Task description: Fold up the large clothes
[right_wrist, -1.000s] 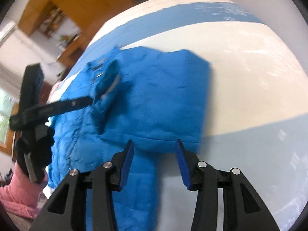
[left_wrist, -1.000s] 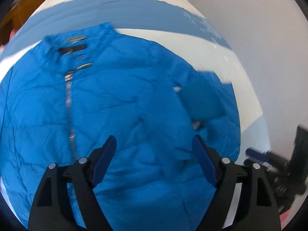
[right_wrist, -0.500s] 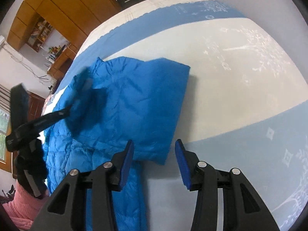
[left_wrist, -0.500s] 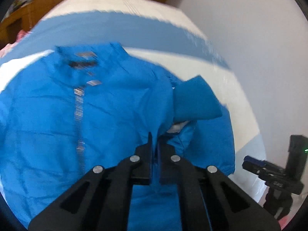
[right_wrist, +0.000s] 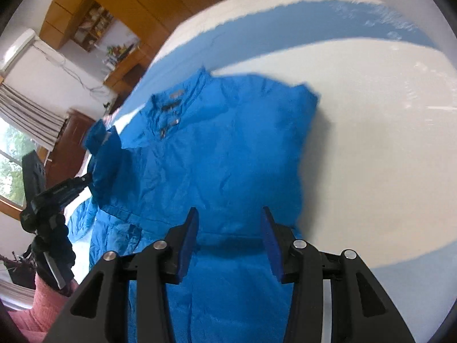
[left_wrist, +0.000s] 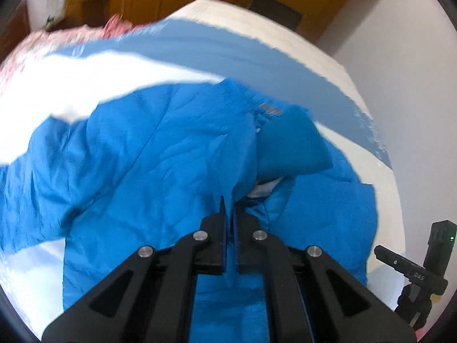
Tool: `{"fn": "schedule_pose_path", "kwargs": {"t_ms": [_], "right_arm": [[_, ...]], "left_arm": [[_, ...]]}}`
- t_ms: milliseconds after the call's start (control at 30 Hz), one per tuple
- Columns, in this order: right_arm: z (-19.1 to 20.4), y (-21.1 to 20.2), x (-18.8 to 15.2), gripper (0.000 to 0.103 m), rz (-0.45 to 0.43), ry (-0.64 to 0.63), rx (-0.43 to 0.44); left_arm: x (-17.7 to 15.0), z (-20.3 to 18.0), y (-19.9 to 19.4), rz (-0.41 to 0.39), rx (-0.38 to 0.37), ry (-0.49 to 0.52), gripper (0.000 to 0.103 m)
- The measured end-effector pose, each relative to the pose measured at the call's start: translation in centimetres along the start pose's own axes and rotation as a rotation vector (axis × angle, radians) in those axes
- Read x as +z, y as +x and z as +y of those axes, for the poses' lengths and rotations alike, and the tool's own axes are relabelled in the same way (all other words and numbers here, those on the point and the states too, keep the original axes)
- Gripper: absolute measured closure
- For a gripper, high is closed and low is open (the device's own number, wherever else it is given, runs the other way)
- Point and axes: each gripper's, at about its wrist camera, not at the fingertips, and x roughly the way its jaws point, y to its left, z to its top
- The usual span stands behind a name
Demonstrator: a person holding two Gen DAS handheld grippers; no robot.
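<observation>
Jacket [left_wrist: 148, 171] hem hidden behind tool [left_wrist: 230, 214]

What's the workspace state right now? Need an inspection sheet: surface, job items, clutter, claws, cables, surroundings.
Surface: bed cover, white with blue bands, blurred in places.
Job's things: blue puffer jacket spread front-up, collar and zip at the far end; one sleeve folded over the body.
Clutter: pink fabric at the bed's far edge in the left wrist view; type unclear.
Claws: left claw shut on a raised fold of the jacket; right claw open above the jacket, holding nothing.
Cables: wires on the white wall near the wooden cabinets.
Surroundings: wooden cabinets, window with blinds, plain wall, tripod beside the bed.
</observation>
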Motion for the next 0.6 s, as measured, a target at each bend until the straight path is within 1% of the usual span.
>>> {"fn": "schedule_pose_path", "kwargs": {"t_ms": [67, 133, 200, 267, 300, 333, 467, 533, 600], "right_arm": [[-0.4, 1.7, 0.2, 0.06, 0.042, 0.018, -0.039], [-0.7, 2.8, -0.1, 0.06, 0.059, 0.032, -0.045], [-0.8, 3.3, -0.1, 0.06, 0.063, 0.033, -0.051], [-0.6, 3.3, -0.1, 0.061, 0.069, 0.02, -0.063], [-0.6, 3.1, -0.2, 0.061, 0.071, 0.018, -0.066], [-0.5, 2.7, -0.1, 0.061, 0.072, 0.012, -0.074], [0.8, 0.9, 0.0, 0.06, 0.036, -0.031, -0.116], [1.7, -0.1, 0.3, 0.059, 0.017, -0.051, -0.098], [2.6, -0.5, 0.8, 0.059, 0.014, -0.063, -0.073]], "left_arm": [[-0.6, 1.4, 1.3, 0.025, 0.019, -0.023, 0.101], [-0.6, 2.7, 3.0, 0.047, 0.031, -0.041, 0.1], [-0.8, 4.0, 3.8, 0.061, 0.053, -0.063, 0.092], [-0.9, 5.4, 3.8, 0.08, 0.03, -0.105, 0.092], [-0.8, 6.3, 3.2, 0.081, 0.007, -0.132, 0.092], [-0.8, 6.8, 2.4, 0.069, 0.01, -0.138, 0.092], [-0.7, 8.4, -2.2, -0.025, 0.028, -0.143, 0.093], [-0.6, 8.3, -4.1, -0.068, 0.032, -0.14, 0.093], [-0.2, 7.1, -4.8, -0.072, 0.026, -0.116, 0.093]]}}
